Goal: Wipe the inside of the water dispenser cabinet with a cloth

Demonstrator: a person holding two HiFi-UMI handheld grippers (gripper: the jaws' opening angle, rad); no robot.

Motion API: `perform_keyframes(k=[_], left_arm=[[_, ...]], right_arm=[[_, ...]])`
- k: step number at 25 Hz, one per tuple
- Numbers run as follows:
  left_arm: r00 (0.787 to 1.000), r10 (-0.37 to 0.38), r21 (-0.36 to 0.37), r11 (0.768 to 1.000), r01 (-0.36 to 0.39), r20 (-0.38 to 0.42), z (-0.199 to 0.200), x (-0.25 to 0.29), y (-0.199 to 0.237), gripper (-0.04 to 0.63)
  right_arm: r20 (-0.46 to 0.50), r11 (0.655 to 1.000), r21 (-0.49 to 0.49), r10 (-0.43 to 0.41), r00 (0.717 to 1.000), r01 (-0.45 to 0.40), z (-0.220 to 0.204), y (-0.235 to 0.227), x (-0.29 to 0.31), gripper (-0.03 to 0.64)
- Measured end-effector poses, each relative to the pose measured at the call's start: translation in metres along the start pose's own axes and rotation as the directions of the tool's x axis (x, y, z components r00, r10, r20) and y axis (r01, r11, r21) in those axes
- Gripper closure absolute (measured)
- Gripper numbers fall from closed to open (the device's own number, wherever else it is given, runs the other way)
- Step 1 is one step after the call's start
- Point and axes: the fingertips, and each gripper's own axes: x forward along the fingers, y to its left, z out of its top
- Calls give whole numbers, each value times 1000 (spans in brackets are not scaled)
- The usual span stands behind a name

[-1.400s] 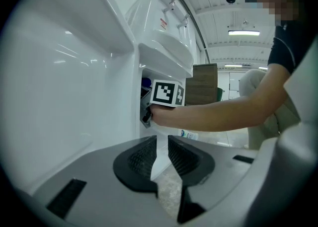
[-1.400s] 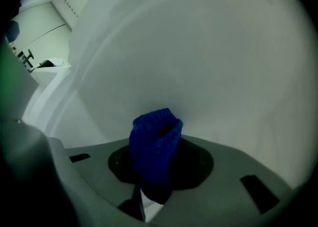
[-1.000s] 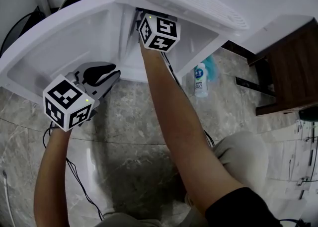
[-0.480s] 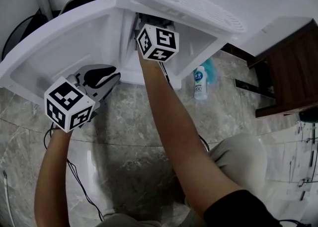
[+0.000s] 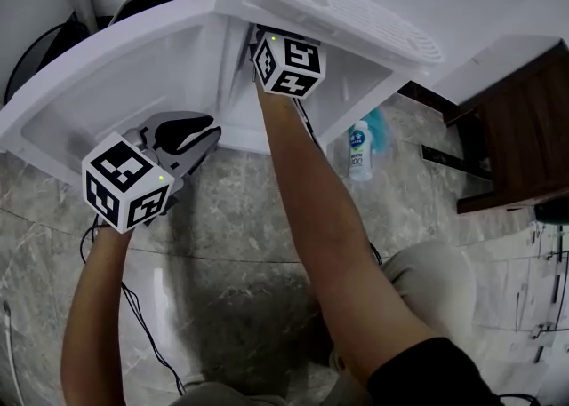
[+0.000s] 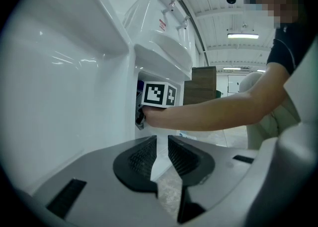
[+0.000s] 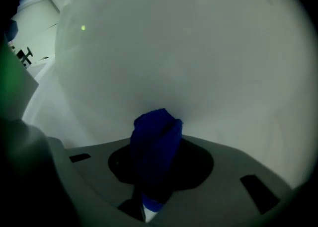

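One bunched dark-blue cloth [image 7: 155, 131] is clamped between the closed jaws of the right gripper [image 7: 159, 164], with its crumpled tip pushed out ahead of them towards the pale inner wall [image 7: 208, 57] of the white water dispenser cabinet [image 5: 373, 75]. Whether the fabric is actually pressed on that wall cannot be told from the dim right gripper view. The gripper is sunk into the cabinet opening, so that only its marker cube is seen from the head view, below the ribbed white drip tray [image 5: 347, 9]. The wiping stroke is judged to be under way. It is best done with the cloth's tip kept flat and firm on the wall, drawn in overlapping passes into the corners, and with the hard jaws held clear of the plastic. The grip should be kept tight so that the wad is not dragged out. The left gripper [image 6: 160, 157] is held just beside the inner face of the open white cabinet door [image 5: 116, 75], its jaws a narrow gap apart with nothing between them. A small plastic bottle [image 5: 357, 148] is stood on the marbled stone floor [image 5: 240, 218] near the cabinet's base.
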Motion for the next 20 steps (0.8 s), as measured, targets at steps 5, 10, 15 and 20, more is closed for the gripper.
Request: perform_keyframes(k=[5,10,15,20], left_arm=[[1000,2,1,1000,-2,-4,-1,-5,-2,515],[1000,4,12,1000,-4,4,6,-7,-4,515],[1000,15,16,1000,-15,12,11,-11,-2,515],[998,47,15,999,-47,39,19,-13,4,515]], right_arm=[[-4,999,31,-9,1000,9,0,0,0,531],[44,998,63,5,999,-8,10,15,-22,531],[86,995,98,1,996,-9,20,28,-44,531],[86,993,115,-9,996,-1,22,27,-67,531]])
